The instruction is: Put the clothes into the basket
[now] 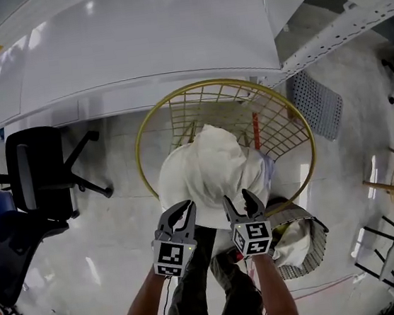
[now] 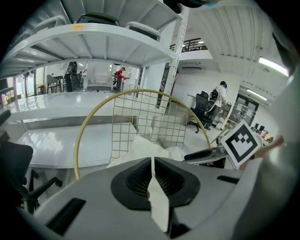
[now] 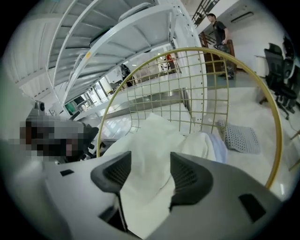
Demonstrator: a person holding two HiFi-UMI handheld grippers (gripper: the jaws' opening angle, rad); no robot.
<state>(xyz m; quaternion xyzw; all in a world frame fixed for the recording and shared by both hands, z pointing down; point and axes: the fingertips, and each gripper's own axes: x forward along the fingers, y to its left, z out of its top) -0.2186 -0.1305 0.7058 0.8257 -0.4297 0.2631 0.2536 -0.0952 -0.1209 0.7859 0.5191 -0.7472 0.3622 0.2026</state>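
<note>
Two grippers, one per hand, each bearing a marker cube, are held at the near rim of the basket.

- One left gripper [image 1: 180, 209]: jaws pressed together, a thin fold of the white cloth [image 1: 209, 169] pinched between the ribbed black pads.
- One right gripper [image 1: 237, 198]: jaws spread, with the same cloth lying loosely in the gap and not squeezed by the pads.
- One basket [image 1: 216, 81]: round, made of gold-coloured wire, with a grid wall and a smooth hoop rim.
- One white cloth: soft, matt and crumpled. Its bulk is heaped inside the basket, and its near edge is drawn over the rim to both grippers.
- One pale blue garment [image 1: 270, 169]: partly covered, beside the white cloth in the basket.
- One grey mesh bin [image 1: 315, 246]: perforated wall, with pale fabric inside; it is set just beside the basket.
- One black office chair [image 1: 38, 173]: set on a glossy floor.
- One white table [image 1: 147, 45]: smooth, with a curved edge, behind the basket.
</note>
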